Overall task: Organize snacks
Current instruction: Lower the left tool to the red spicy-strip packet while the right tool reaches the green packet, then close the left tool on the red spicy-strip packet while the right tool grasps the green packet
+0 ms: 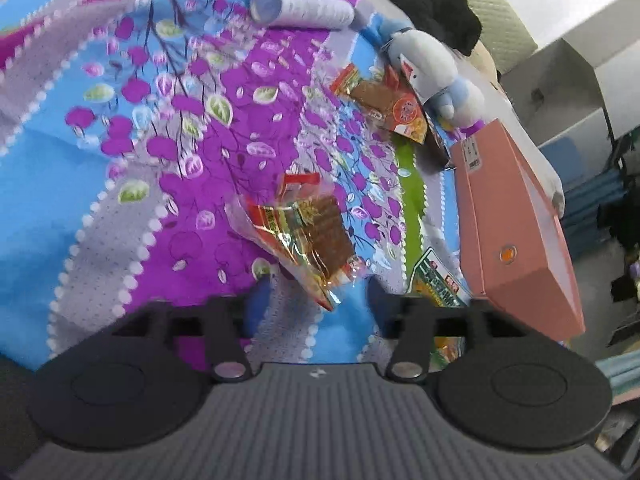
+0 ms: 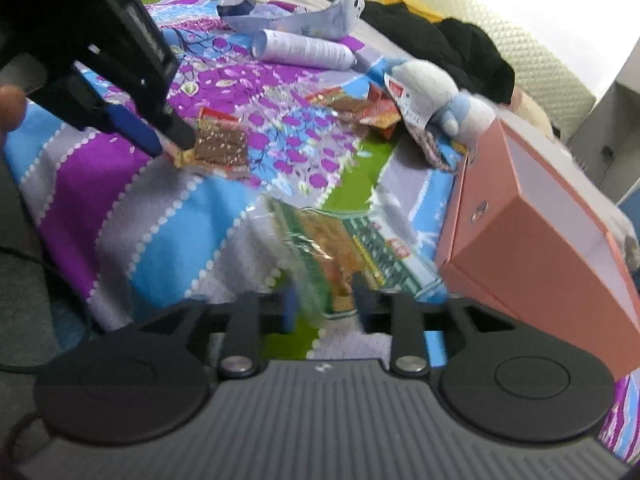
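Our left gripper (image 1: 316, 300) has its fingers spread wide, with a red-and-gold snack packet (image 1: 308, 236) lying between and just ahead of them on the bedspread (image 1: 80, 184); from the right wrist view the left fingertips (image 2: 180, 136) sit at that packet's near edge, though blur keeps us from telling whether they touch it. Our right gripper (image 2: 324, 304) has its fingers drawn close around the near end of a green snack packet (image 2: 352, 256), and they appear to be pinching its clear wrapper, the motion smear making that a fair guess only. Just right of the green packet stands the one container we see, a pink box (image 2: 532, 260), open at the top, with pale inner walls; its floor is hidden from both cameras, so we cannot tell what it holds. Farther out, a small heap of red and orange packets (image 1: 392, 108) rests against a white-and-blue plush toy (image 1: 432, 72); we count at least two there, which makes four packets or more in all. Beyond lie one white tube (image 1: 304, 8) on its side and a dark garment (image 2: 448, 48) at the far edge of the bed.
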A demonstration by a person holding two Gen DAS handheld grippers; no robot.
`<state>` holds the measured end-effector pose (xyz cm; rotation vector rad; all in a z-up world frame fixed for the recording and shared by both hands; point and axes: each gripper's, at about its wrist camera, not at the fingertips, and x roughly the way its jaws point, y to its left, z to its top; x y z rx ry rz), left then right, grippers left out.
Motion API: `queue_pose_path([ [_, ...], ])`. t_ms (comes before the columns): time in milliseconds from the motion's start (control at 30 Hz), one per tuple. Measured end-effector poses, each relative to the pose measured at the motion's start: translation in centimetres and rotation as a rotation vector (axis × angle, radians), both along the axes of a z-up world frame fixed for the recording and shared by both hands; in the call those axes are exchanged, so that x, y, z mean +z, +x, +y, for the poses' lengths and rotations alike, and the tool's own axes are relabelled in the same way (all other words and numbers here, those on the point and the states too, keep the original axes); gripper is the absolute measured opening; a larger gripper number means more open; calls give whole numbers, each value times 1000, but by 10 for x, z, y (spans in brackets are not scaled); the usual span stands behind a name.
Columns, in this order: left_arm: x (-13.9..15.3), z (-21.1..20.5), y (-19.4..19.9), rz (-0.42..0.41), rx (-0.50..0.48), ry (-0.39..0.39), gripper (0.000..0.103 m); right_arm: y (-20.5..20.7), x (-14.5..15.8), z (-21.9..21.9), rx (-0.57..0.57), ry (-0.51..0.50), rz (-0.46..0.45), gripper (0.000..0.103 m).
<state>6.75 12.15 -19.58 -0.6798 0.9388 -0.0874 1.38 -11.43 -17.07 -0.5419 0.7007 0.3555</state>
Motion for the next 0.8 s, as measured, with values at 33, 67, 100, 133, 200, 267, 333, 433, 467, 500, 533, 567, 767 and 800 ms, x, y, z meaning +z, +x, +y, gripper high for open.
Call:
queue_pose_path([
  [33,3,-1,-2,-8,-8,16,70,0,0,-1,0,14,12,55],
  [67,6,-1,-2,-11,-24,35,70,0,0,-1,-5,30,27,66],
  [100,8,-2,-2,-13,-44,59,71,-1,1,-3,-14,53,46,72],
  [133,11,-3,-1,-17,-66,88,73,0,2,-5,-20,82,60,80],
  [200,17,-5,1,-34,-99,150,82,0,7,-9,-27,158,90,84],
  [267,23,-8,3,-71,-139,202,84,3,10,-13,-37,238,122,84],
  [333,28,-10,8,-99,-174,245,85,8,11,-19,-80,313,137,84],
  [433,34,-14,19,-133,-226,296,86,20,8,-27,-162,365,140,84],
  [467,35,-16,24,-145,-248,311,86,25,5,-30,-198,377,145,85],
  [500,34,-17,28,-160,-272,318,86,29,3,-33,-226,386,153,85],
  [533,33,-18,31,-171,-291,323,86,34,0,-38,-252,404,163,85],
  [567,31,-19,36,-169,-303,332,86,38,-4,-40,-268,421,180,84],
  [767,10,-28,62,-141,-395,407,86,58,-20,-47,-330,492,237,85],
  [800,5,-30,65,-127,-415,420,86,59,-21,-47,-340,497,236,85],
])
